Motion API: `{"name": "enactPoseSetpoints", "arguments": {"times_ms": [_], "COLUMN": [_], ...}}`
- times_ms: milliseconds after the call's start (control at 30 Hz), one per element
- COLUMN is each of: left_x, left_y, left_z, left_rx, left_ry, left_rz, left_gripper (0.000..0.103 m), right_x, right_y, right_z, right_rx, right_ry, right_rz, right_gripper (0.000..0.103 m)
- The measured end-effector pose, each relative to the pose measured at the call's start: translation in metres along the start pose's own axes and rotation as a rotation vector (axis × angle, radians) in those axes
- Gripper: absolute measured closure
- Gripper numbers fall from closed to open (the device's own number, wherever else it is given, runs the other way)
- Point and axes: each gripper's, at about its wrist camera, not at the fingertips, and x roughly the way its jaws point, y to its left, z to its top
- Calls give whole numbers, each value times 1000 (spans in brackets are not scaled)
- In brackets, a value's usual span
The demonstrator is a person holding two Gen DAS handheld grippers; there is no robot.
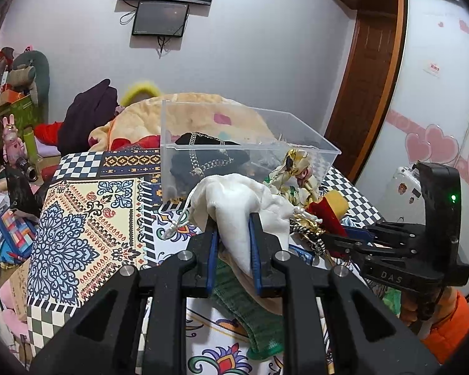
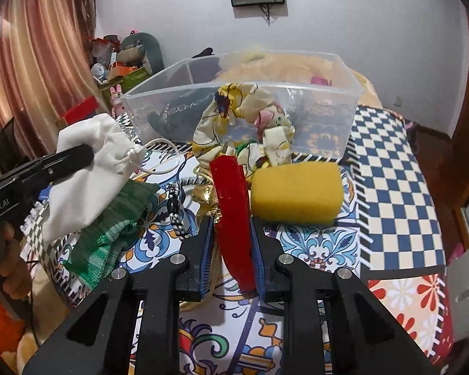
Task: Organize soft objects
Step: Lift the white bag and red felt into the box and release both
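Left fingers (image 1: 233, 234) pinch white pouch (image 1: 234, 200); right fingers (image 2: 231, 234) seemingly clamp red strip (image 2: 233, 206).

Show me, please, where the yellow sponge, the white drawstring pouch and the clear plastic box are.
yellow sponge (image 2: 296, 191): right wrist view, middle of its front face.
white drawstring pouch (image 1: 234, 200): left wrist view, cloth above the fingers.
clear plastic box (image 2: 325, 118): right wrist view, front wall.

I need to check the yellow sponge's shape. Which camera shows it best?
The right wrist view: the yellow sponge lies whole and unblocked on the patterned cloth. In the left wrist view only a corner shows behind the white pouch.
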Motion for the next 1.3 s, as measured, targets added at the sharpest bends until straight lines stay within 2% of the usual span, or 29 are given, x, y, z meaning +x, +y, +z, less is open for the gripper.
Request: {"name": "enactPoseSetpoints", "arguments": {"times_ms": [133, 333, 567, 833, 1067, 1133, 1300], "left_x": [-3, -9, -15, -8, 27, 38, 69], "left_y": [3, 6, 1, -5, -1, 2, 2], "left_z": [3, 21, 57, 96, 119, 121, 122], "left_rx": [-12, -18, 11, 47, 18, 10, 35], "left_ry": [-6, -37, -123, -207, -185, -162, -101], "left_rz": [3, 9, 37, 94, 124, 117, 157], "left_gripper": [85, 85, 85, 85, 85, 85, 85], "right_x": [-10, -40, -70, -72, -52, -44, -18], "right_y": [1, 3, -9, -16, -23, -24, -29], "right_z": [0, 13, 48, 92, 120, 124, 124], "right_rx": [-10, -20, -10, -9, -7, -7, -7], "right_ry": [-20, -105, -224, -328, -343, -331, -272], "right_rz": [12, 28, 25, -23, -62, -72, -94], "right_gripper": [88, 89, 89, 89, 88, 88, 88]}}
